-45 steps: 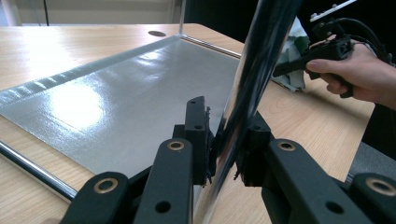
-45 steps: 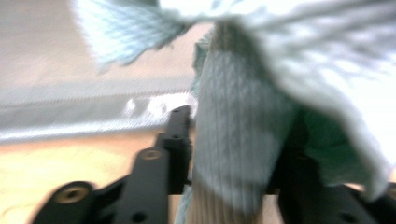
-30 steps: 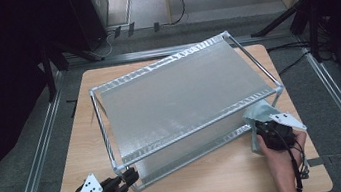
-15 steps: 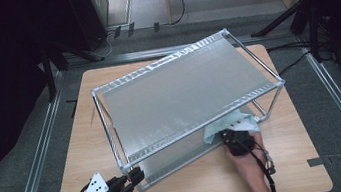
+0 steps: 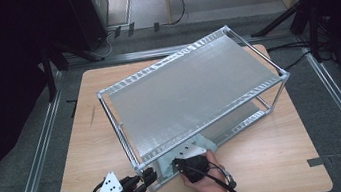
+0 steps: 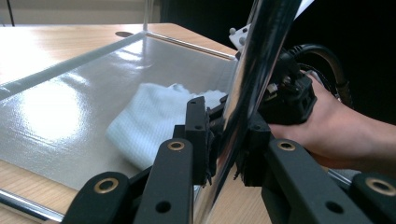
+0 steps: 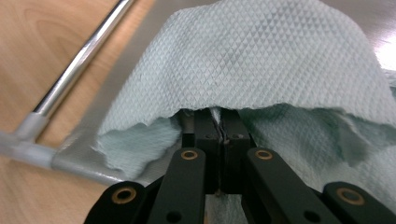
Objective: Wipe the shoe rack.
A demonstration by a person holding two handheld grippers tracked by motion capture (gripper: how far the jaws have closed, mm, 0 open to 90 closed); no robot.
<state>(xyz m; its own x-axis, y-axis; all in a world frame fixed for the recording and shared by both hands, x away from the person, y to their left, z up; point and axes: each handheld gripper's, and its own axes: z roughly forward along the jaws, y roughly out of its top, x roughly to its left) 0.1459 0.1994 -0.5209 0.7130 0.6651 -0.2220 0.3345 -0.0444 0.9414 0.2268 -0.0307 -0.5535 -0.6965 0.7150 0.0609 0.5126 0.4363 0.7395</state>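
A two-tier metal rack stands at an angle on the wooden table. My left gripper is at the rack's near left corner. Its jaws are shut on the chrome corner post, which runs up between the pads of the left gripper. Just to its right, my right gripper reaches under the top shelf. It is shut on a pale green textured cloth, which drapes over the tips of the right gripper. The cloth rests on the grey lower shelf.
The lower shelf's chrome rail and a grey corner joint lie left of the cloth. The top shelf covers most of the lower one. Bare tabletop runs along the left side and the near right. Metal floor rails flank the table.
My right gripper has slid left along the rack's near side with the cloth, from the right corner to close beside the left gripper. The left gripper has shifted slightly right at the corner post.
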